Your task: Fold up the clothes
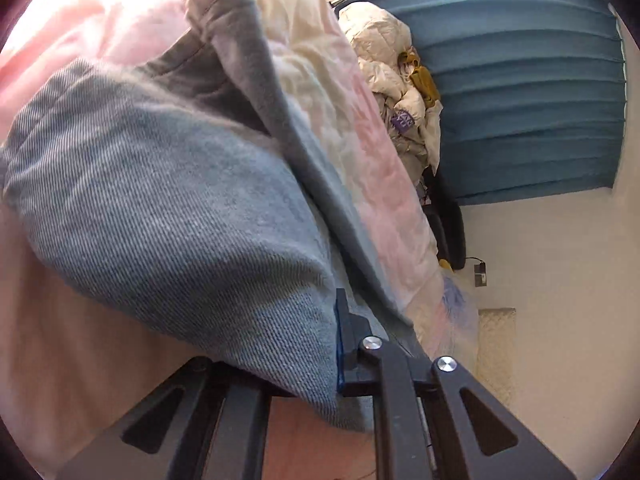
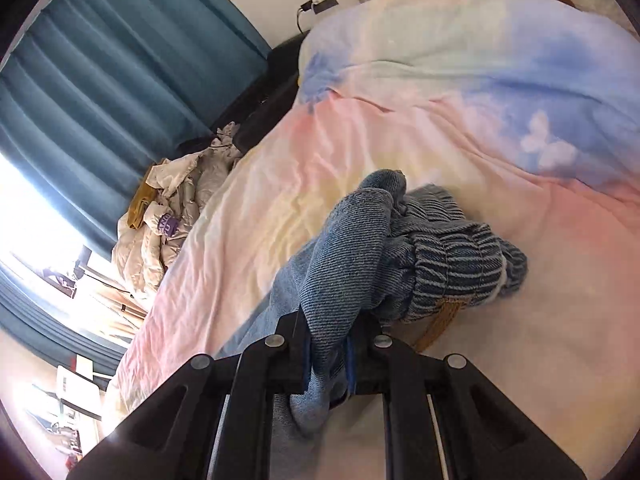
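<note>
Denim fills both of my wrist views. On the right wrist camera, my right gripper (image 2: 326,354) has its jaws pinched nearly together on a fold of the blue jeans (image 2: 352,252), the cloth squeezed between the two blue-edged pads and spilling out below them toward six o'clock. From the grip the jeans bunch upward toward twelve o'clock and slump to about three o'clock, where a ribbed, striped part and a tan strip show against the pastel duvet (image 2: 460,92). The duvet runs from the centre out to one and two o'clock, pink and yellow near me and blue with a white butterfly farther off. At nine o'clock I see a crumpled cream puffer jacket (image 2: 160,224) lying beside the bed, with a teal curtain (image 2: 100,68) behind it from nine to eleven o'clock, and a wall socket (image 2: 320,2) at twelve o'clock. On the left wrist camera, my left gripper (image 1: 338,350) is likewise closed down to a narrow gap on the jeans (image 1: 168,208); one blue-edged pad shows pressed against the denim edge, while the other finger is hidden under the cloth. The fabric hangs from the grip and billows across the frame from six up to eleven o'clock, its paler grey inner face showing near the top. The same jacket (image 1: 388,76) sits at one o'clock, the curtain (image 1: 520,92) at two o'clock, and the duvet (image 1: 360,140) edge runs between them and the jeans.
</note>
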Tool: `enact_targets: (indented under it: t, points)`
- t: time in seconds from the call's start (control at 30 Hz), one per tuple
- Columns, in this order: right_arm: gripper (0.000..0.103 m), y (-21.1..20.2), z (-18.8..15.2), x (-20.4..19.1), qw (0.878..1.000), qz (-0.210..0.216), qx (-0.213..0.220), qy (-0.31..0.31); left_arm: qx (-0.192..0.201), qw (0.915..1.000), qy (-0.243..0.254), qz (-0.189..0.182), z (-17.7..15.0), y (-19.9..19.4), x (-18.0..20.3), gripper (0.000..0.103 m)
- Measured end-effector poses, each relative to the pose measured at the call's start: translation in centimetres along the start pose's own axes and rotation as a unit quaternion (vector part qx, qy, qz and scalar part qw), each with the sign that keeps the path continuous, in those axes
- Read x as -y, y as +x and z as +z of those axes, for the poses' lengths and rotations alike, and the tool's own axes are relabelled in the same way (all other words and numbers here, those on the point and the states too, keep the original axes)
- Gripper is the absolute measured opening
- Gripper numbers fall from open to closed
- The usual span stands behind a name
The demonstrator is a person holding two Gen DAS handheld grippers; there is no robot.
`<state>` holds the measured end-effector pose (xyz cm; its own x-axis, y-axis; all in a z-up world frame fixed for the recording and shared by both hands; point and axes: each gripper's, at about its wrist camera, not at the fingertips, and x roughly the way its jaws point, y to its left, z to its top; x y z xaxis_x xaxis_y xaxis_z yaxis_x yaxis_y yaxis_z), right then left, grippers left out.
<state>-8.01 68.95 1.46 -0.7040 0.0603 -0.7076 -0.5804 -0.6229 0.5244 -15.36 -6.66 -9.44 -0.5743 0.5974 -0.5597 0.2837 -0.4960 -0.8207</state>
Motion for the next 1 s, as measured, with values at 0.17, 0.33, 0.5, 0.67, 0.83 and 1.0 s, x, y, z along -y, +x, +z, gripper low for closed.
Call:
enact_targets:
  t: [0.17,0.33,0.5,0.67,0.83,1.0]
  points:
    - [0.012,-0.9,-3.7,2.9,1.0,-0.014,-0.002,-0.025,-0.01,0.9991,0.022,0.035,-2.8,0.0,-2.8,0.009]
    - [0.035,-0.7,-5.8,2.9,0.999,-0.028,-0.023,-0.028,-0.028,0.9993,-0.01,0.023,-2.4,0.9,-5.0,0.01]
    - [0.053,-4.5,-8.2,-1.2,0.99,-0.076,0.017,-0.119,-0.032,0.998,0.022,0.051,-3.1,-0.5,-3.6,0.014]
    - [0.055,-7.5,-12.4,-9.0,0.966,-0.068,0.071,-0.238,-0.011,0.9902,0.097,0.1,-4.0,-2.3,-1.1,0.015]
    - [0.055,-7.3,-18.4,-18.3,0.945,-0.011,0.07,-0.318,0.025,0.9691,0.167,0.18,-5.6,-5.1,0.1,0.015]
    - [0.055,-6.3,-25.4,-26.1,0.926,0.063,0.046,-0.369,0.078,0.9401,0.231,0.238,-7.0,-7.9,0.6,0.015]
